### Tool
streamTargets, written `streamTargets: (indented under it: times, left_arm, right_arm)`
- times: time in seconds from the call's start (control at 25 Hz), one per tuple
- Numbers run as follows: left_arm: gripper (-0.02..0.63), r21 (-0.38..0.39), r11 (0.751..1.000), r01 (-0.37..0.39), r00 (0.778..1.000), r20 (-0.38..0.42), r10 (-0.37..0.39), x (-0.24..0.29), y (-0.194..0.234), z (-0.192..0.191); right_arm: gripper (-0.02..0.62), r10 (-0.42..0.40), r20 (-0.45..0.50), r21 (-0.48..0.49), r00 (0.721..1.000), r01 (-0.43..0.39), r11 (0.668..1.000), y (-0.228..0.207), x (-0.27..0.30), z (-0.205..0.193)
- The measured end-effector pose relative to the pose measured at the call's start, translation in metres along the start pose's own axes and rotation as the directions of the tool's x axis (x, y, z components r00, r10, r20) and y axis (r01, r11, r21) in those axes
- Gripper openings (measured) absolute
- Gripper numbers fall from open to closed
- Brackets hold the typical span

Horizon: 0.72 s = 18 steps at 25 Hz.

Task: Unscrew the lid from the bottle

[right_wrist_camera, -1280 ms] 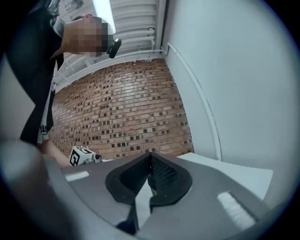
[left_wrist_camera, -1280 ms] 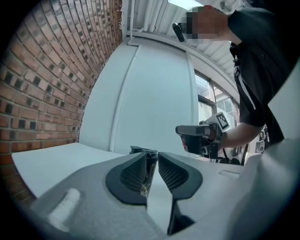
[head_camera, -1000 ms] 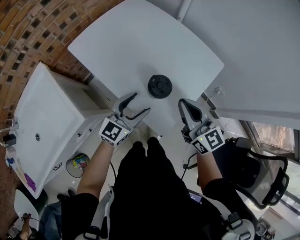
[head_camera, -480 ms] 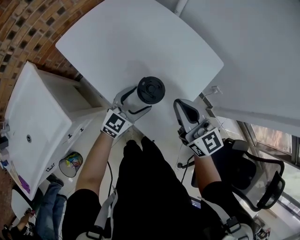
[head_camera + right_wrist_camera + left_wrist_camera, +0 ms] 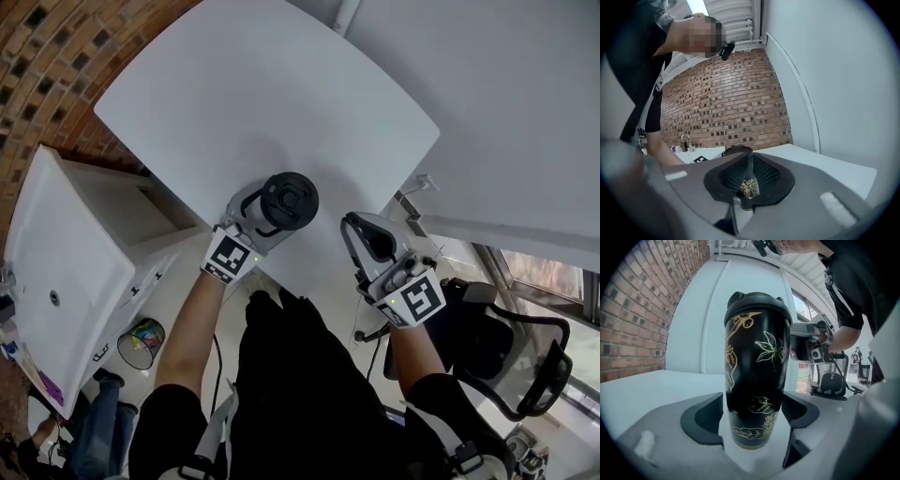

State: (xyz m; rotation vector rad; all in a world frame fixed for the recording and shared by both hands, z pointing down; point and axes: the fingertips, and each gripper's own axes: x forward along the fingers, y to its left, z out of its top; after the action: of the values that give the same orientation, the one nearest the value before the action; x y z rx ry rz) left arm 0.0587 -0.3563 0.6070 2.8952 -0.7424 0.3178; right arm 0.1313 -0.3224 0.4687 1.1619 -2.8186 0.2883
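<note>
A black bottle (image 5: 289,200) with gold flower drawings stands upright on the white round table (image 5: 281,94), its black lid screwed on. In the left gripper view the bottle (image 5: 757,376) fills the middle. My left gripper (image 5: 268,214) is open wide with the bottle's lower body between its jaws; the pads (image 5: 705,418) stand close beside its sides. My right gripper (image 5: 356,230) hovers to the right of the bottle, shut and holding nothing. In the right gripper view (image 5: 747,173) a bit of gold pattern on the bottle (image 5: 749,188) shows through the thin slit between the jaws.
The table's near edge runs just under both grippers. A white sink cabinet (image 5: 56,281) stands at the left below a brick wall (image 5: 37,56). A black office chair (image 5: 525,356) is at the right. A bin (image 5: 141,335) sits on the floor.
My left gripper has moved forward and opened wider, so the bottle now stands between its jaws. The right gripper has shifted slightly left toward the bottle.
</note>
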Motion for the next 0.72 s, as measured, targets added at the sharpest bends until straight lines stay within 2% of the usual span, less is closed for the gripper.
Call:
streamTargets:
  times: [0.08,0.12,0.28,0.4,0.6,0.72]
  left_arm:
    - [0.398,0.007,1.0,0.015,1.0,-0.011,-0.015,0.003,0.0,-0.002]
    - [0.396,0.006,1.0,0.024,1.0,-0.013,-0.024,0.004,0.0,-0.003]
    - [0.376,-0.021,0.998,0.051,0.999,-0.007,-0.051,0.005,-0.002,-0.004]
    - [0.373,-0.034,0.997,0.062,0.998,-0.01,-0.062,0.005,-0.003,-0.005]
    - [0.373,-0.05,0.996,0.073,0.997,-0.01,-0.073,0.005,-0.002,-0.006]
    - [0.373,-0.055,0.995,0.08,0.997,-0.004,-0.08,0.004,-0.001,-0.006]
  right_arm:
    - [0.058,0.0,0.003,0.005,1.0,0.0,1.0,0.001,0.004,-0.001]
    - [0.097,0.005,0.007,0.005,1.0,-0.006,1.0,0.003,0.008,-0.001]
    - [0.324,0.039,0.031,-0.001,0.999,-0.039,0.999,0.022,0.031,0.004]
    - [0.417,0.046,0.025,-0.028,0.999,-0.045,0.999,0.035,0.052,0.002]
    - [0.457,0.065,0.017,-0.035,0.998,-0.064,0.997,0.044,0.081,-0.005]
    - [0.457,0.064,0.011,-0.038,0.998,-0.064,0.997,0.044,0.089,-0.008]
